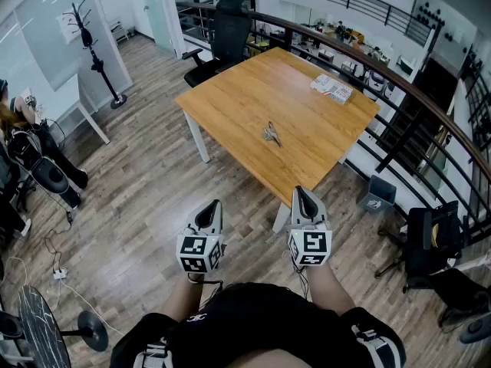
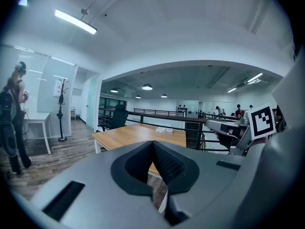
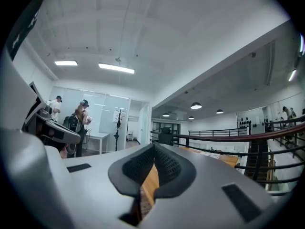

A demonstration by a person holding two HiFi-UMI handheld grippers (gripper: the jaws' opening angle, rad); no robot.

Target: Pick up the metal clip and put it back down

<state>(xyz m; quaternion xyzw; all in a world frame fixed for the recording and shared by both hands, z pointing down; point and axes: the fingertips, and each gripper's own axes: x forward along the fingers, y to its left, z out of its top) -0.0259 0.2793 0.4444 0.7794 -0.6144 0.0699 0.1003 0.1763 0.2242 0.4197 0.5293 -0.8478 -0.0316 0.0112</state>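
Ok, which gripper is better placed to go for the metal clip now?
Right, probably: the right gripper sits nearer the metal clip than the left gripper; both are shut and empty.

A small silvery metal clip (image 1: 271,134) is lying flat on the bare top of the light brown wooden desk (image 1: 245,90). It is resting roughly mid-desk, a little toward the near edge, with nothing touching it. Its finer shape is staying too small to tell.

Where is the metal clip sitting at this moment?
In the head view, the metal clip lies near the middle of the wooden table, slightly toward the near edge, closer to the camera than the papers at the table's far right corner.
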